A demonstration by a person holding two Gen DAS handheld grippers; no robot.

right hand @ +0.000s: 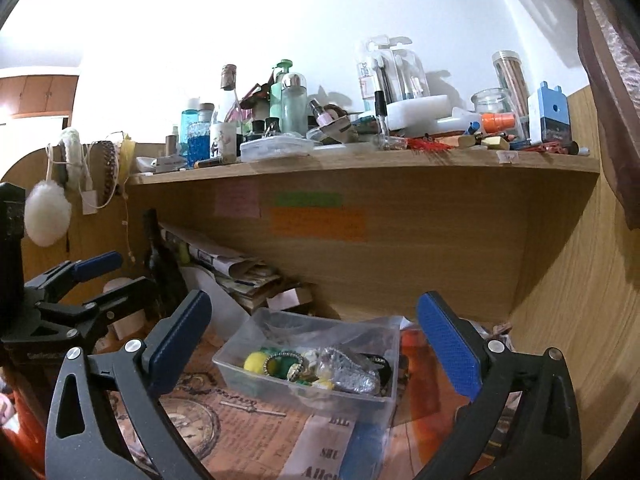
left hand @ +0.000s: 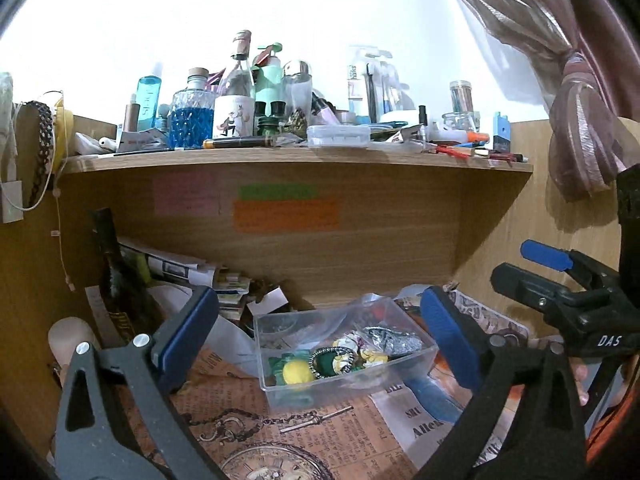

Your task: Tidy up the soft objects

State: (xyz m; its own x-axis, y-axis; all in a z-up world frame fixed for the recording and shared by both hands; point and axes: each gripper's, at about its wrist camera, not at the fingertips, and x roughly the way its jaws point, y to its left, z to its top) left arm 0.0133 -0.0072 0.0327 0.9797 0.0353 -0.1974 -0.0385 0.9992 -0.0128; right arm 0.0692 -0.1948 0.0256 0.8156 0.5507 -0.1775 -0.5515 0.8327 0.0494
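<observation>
A clear plastic box stands on the paper-covered desk under the shelf. It holds a yellow soft ball, green pieces, a silvery glitter item and a clear bag. My left gripper is open and empty, jaws wide, just in front of the box. My right gripper is open and empty, also facing the box. The right gripper also shows at the right of the left wrist view, and the left gripper at the left of the right wrist view.
A wooden shelf above is crowded with bottles, jars and pens. Papers and a dark bottle lean at the back left. A white fluffy pom-pom hangs at left. A curtain hangs at right.
</observation>
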